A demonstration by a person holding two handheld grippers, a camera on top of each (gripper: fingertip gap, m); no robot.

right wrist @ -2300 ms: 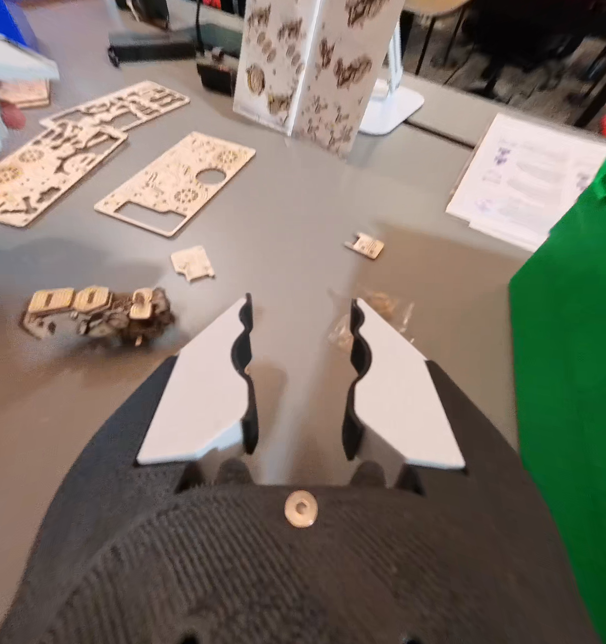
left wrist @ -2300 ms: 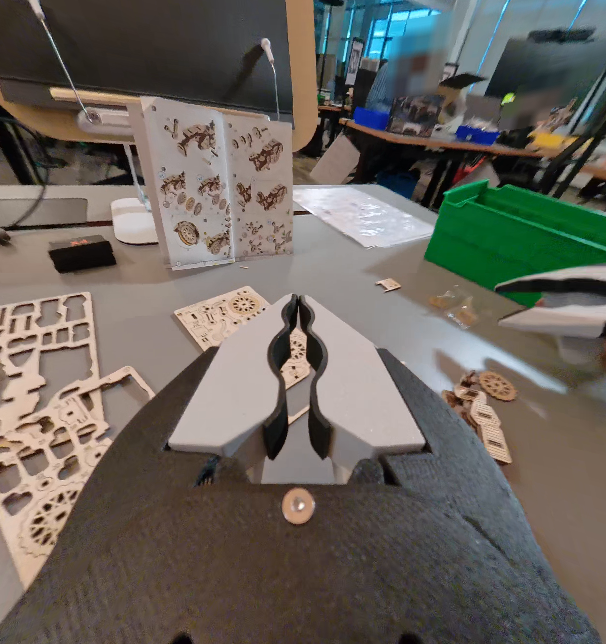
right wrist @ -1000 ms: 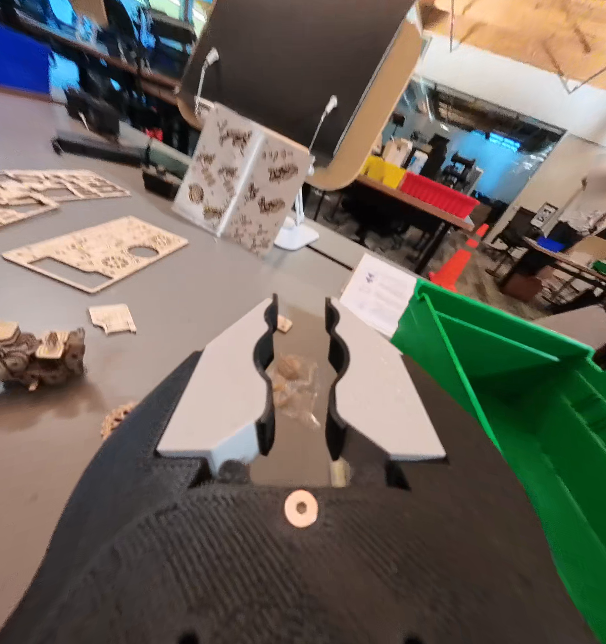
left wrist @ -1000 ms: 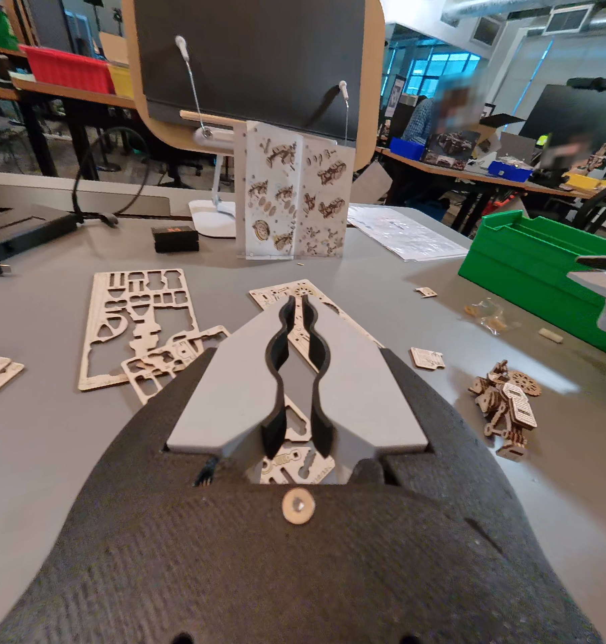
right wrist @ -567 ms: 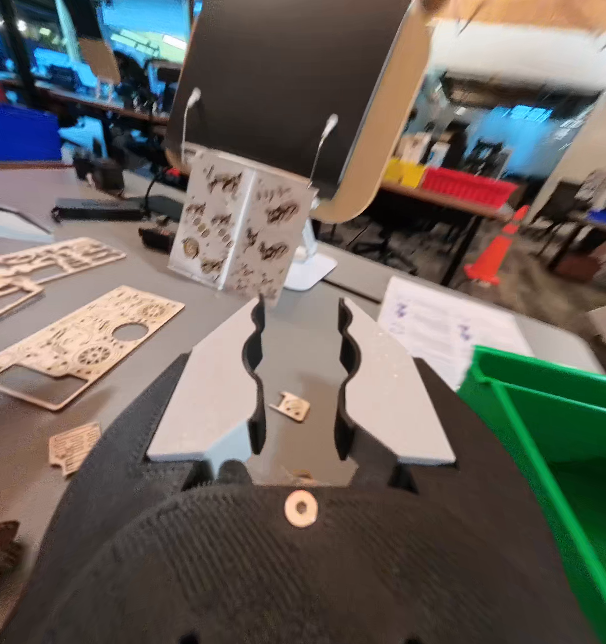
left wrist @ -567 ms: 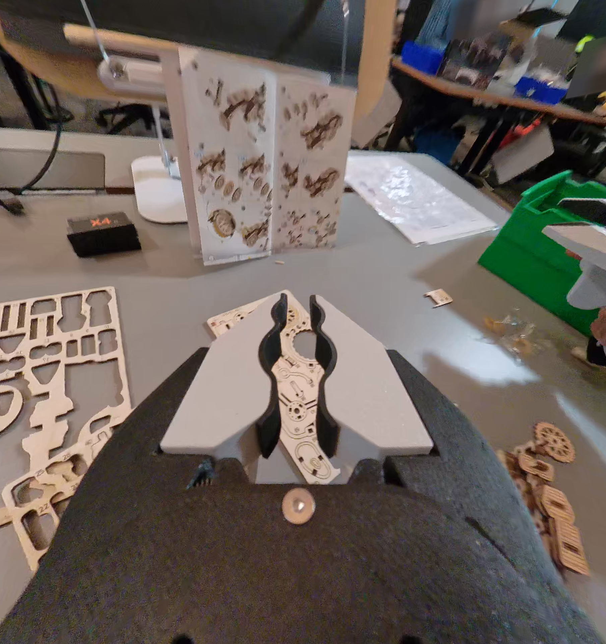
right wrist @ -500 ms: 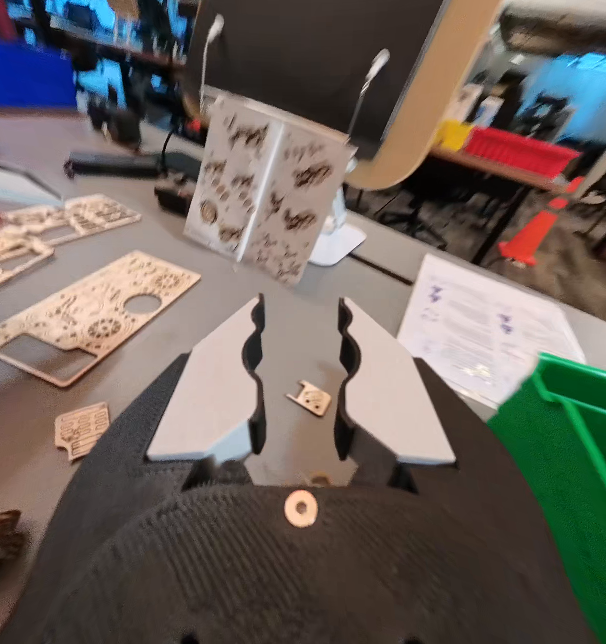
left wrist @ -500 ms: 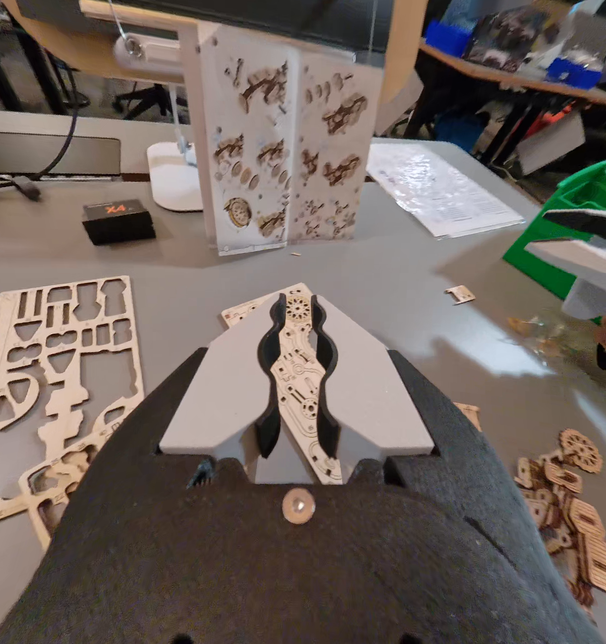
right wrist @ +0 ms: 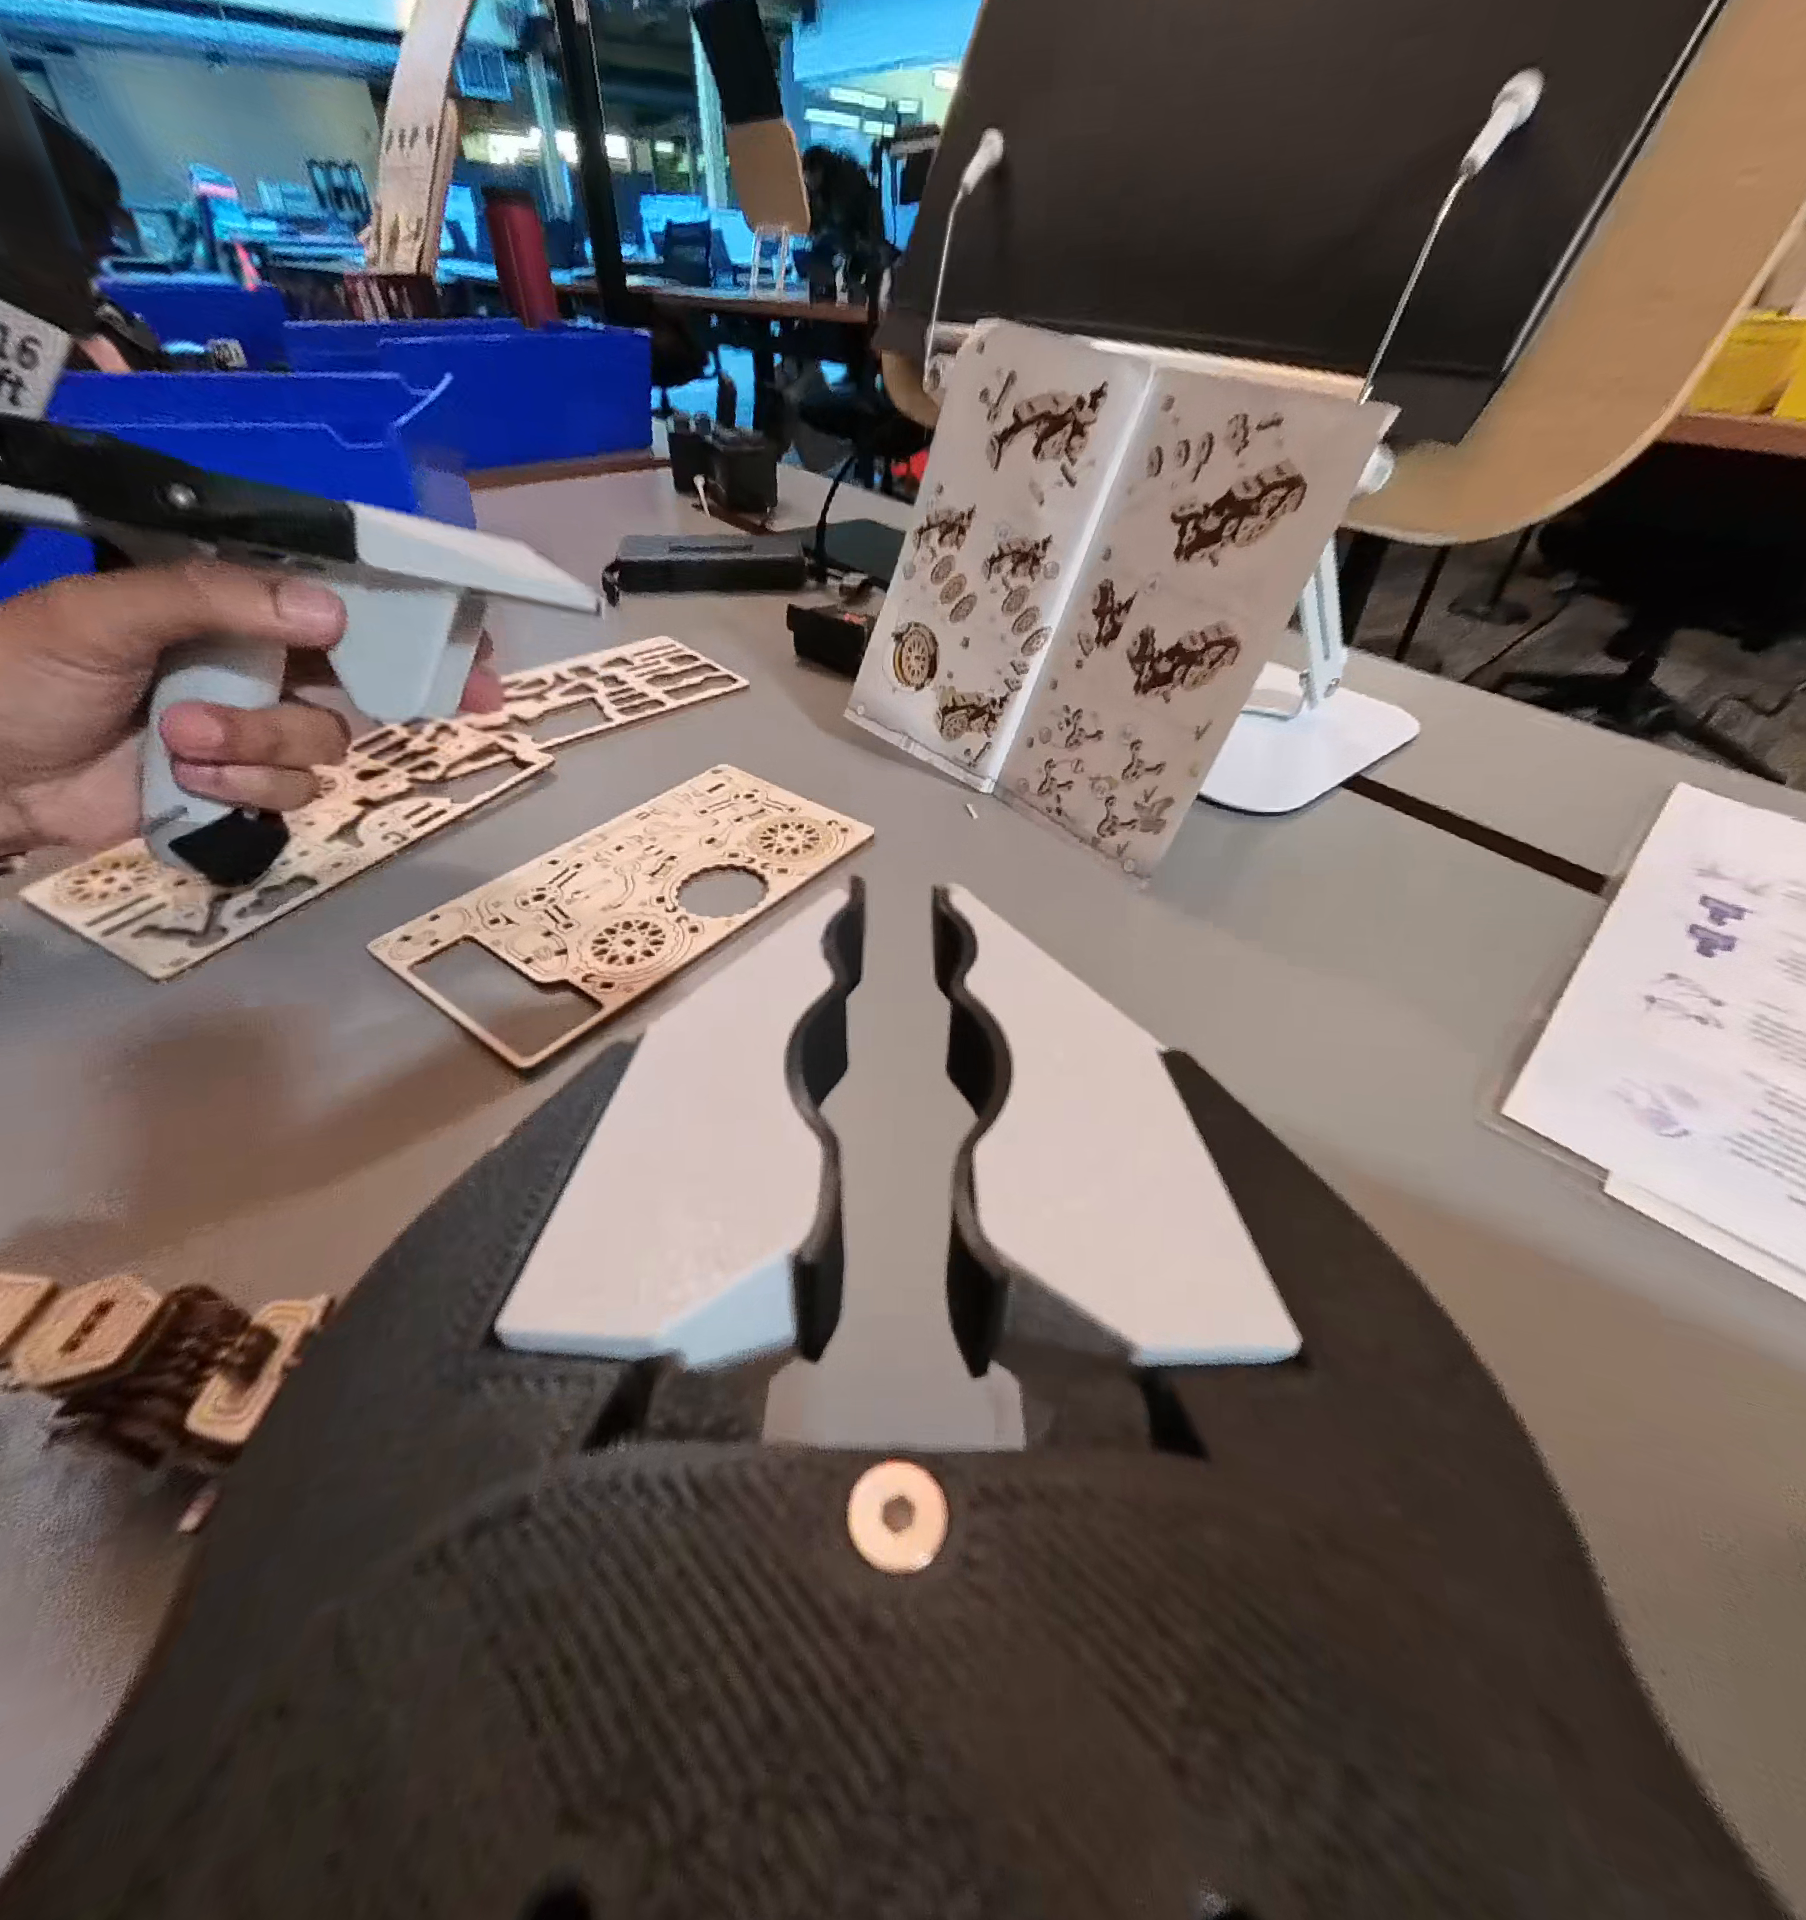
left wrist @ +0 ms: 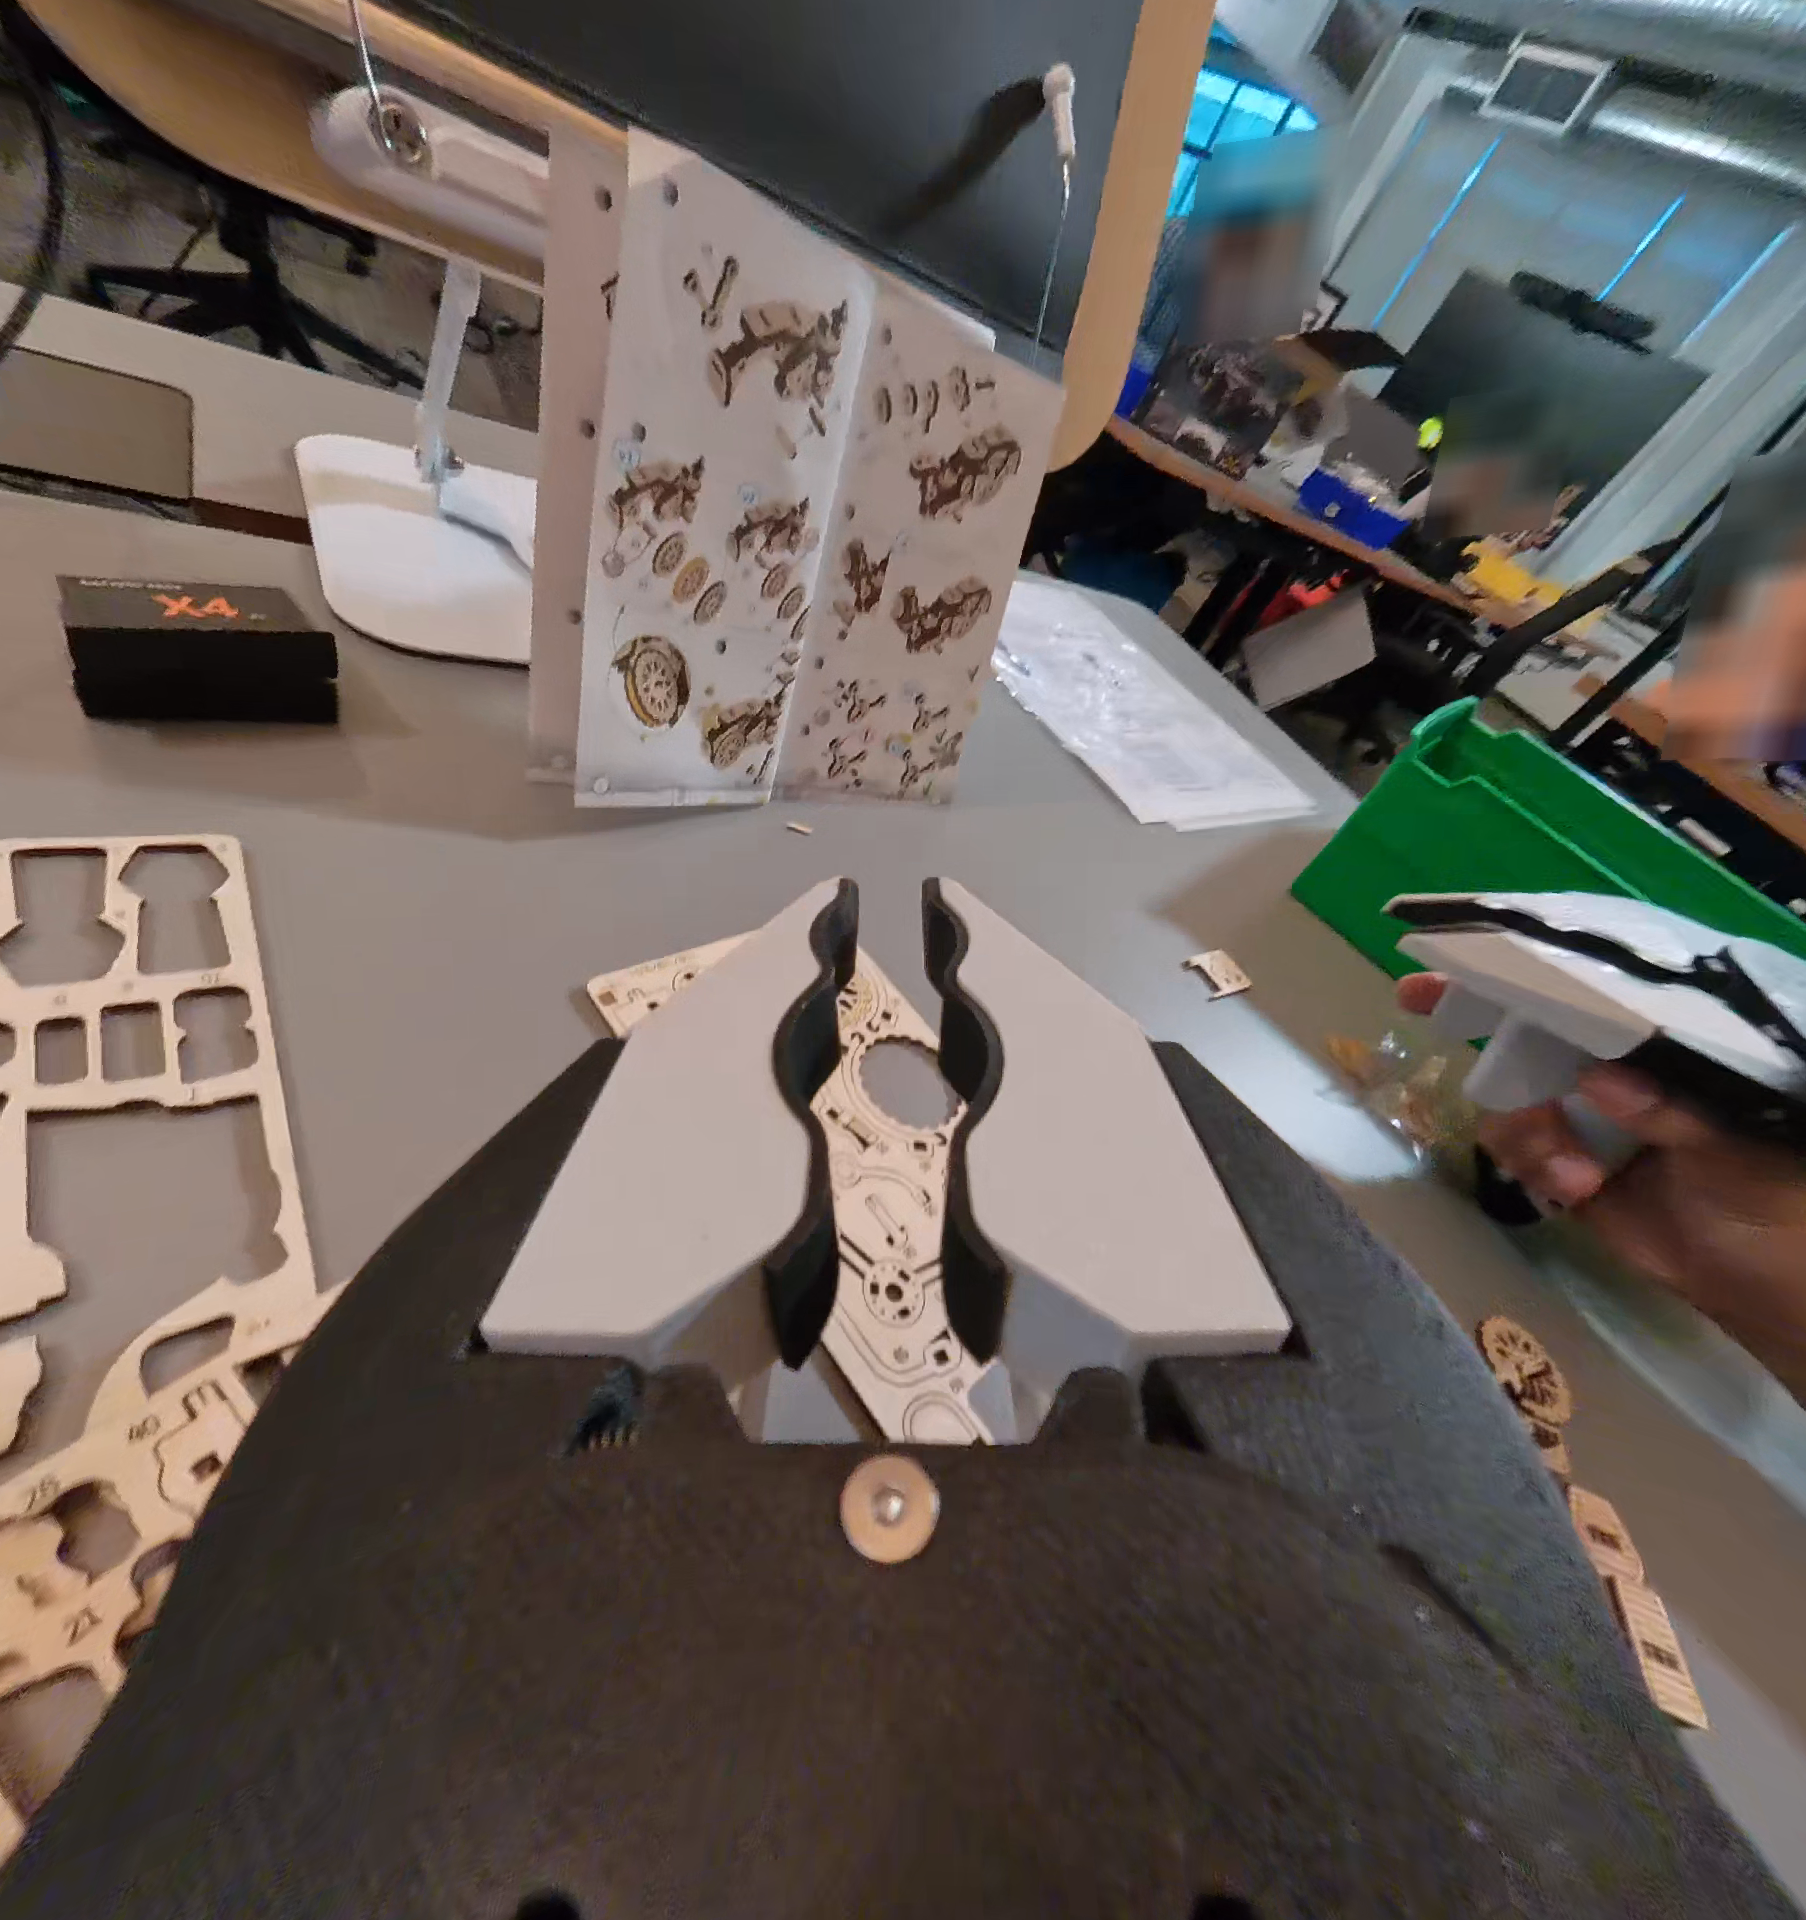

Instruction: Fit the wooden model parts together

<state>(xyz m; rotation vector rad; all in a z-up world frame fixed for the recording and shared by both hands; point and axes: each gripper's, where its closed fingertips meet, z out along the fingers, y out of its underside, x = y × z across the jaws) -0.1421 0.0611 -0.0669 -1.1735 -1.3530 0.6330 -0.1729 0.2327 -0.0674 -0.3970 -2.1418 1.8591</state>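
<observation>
Open workshop: grey table (left wrist: 442, 894); green bin (left wrist: 1564, 831) at right; blue bins (right wrist: 379, 405) and yellow bins (right wrist: 1782, 374) on far benches; glazed wall (left wrist: 1501, 229) beyond; ceiling ducts (left wrist: 1647, 104) overhead.

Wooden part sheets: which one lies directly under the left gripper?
The wooden sheet with the round hole, seen between the left gripper fingers; the cut-out sheets lie to its left.
</observation>
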